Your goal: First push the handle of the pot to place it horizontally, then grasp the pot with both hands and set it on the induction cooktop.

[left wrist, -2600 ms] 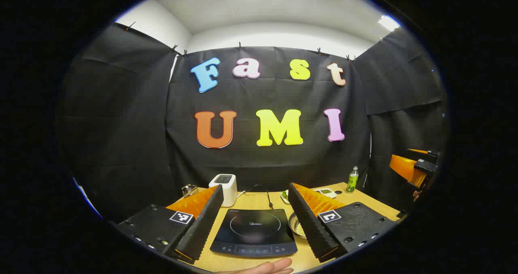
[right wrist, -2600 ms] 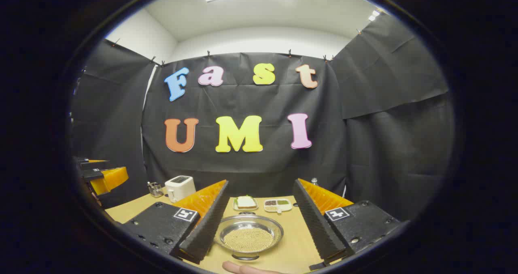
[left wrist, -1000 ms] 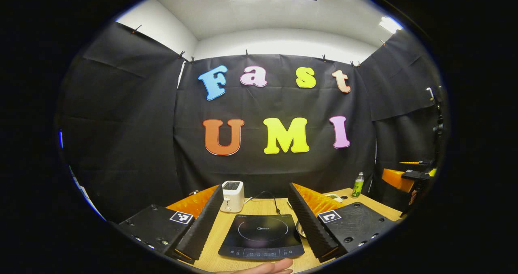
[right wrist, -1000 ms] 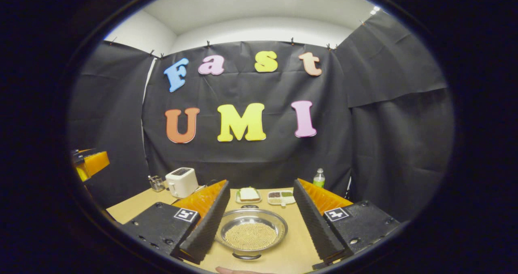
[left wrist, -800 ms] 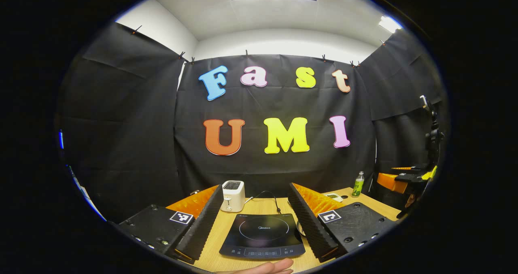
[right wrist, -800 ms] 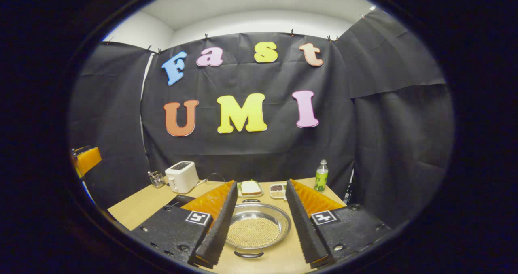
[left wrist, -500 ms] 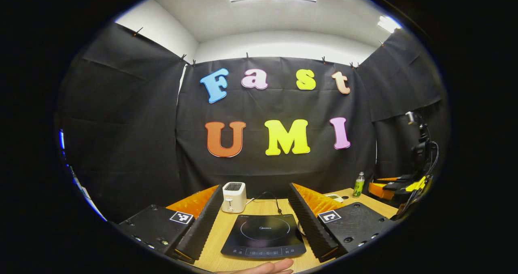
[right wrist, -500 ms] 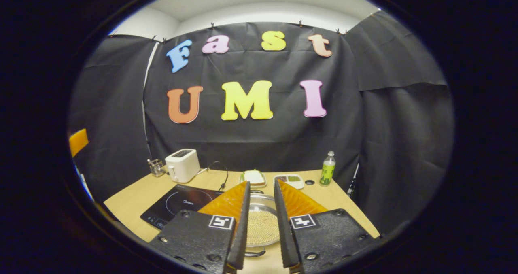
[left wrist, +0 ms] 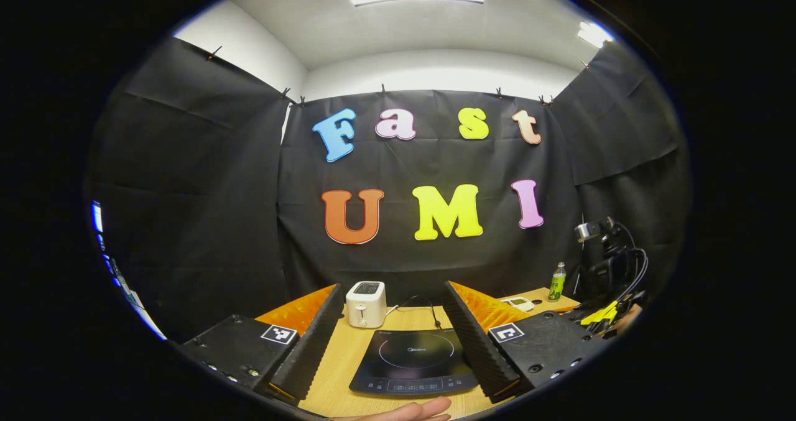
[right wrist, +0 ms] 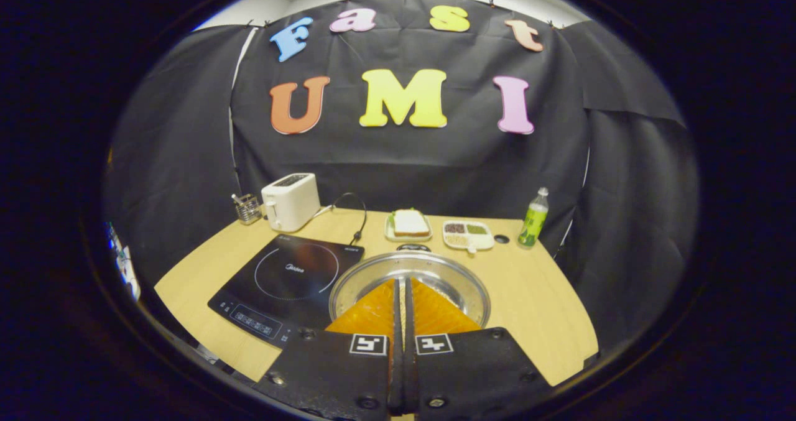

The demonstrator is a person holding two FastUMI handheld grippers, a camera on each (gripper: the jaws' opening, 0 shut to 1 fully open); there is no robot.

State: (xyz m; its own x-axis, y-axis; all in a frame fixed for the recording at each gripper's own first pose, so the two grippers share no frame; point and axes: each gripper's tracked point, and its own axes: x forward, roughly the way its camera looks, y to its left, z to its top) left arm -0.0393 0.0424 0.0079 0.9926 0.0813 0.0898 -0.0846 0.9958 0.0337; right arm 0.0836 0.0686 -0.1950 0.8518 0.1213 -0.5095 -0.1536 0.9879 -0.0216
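A steel pot (right wrist: 373, 270) with grains inside sits on the wooden table (right wrist: 535, 303), just right of the black induction cooktop (right wrist: 292, 281). One small loop handle (right wrist: 413, 247) shows at the pot's far rim. My right gripper (right wrist: 401, 284) hangs above the pot's near side, looking down on it, its fingers shut together with nothing between them. In the left gripper view the cooktop (left wrist: 413, 362) lies ahead on the table, framed by my left gripper (left wrist: 392, 287), which is open and holds nothing. The right gripper's body (left wrist: 606, 284) shows far off at the right edge there.
At the back of the table stand a white toaster (right wrist: 289, 201) with its cord, a small utensil cup (right wrist: 247, 208), a sandwich plate (right wrist: 408, 224), a divided dish (right wrist: 468, 234) and a green bottle (right wrist: 535, 209). A hand (left wrist: 404, 411) shows at the lower edge of the left gripper view.
The right gripper's fingers have closed fully, and it has risen and tipped down over the pot. The left gripper stayed open and drifted slightly left.
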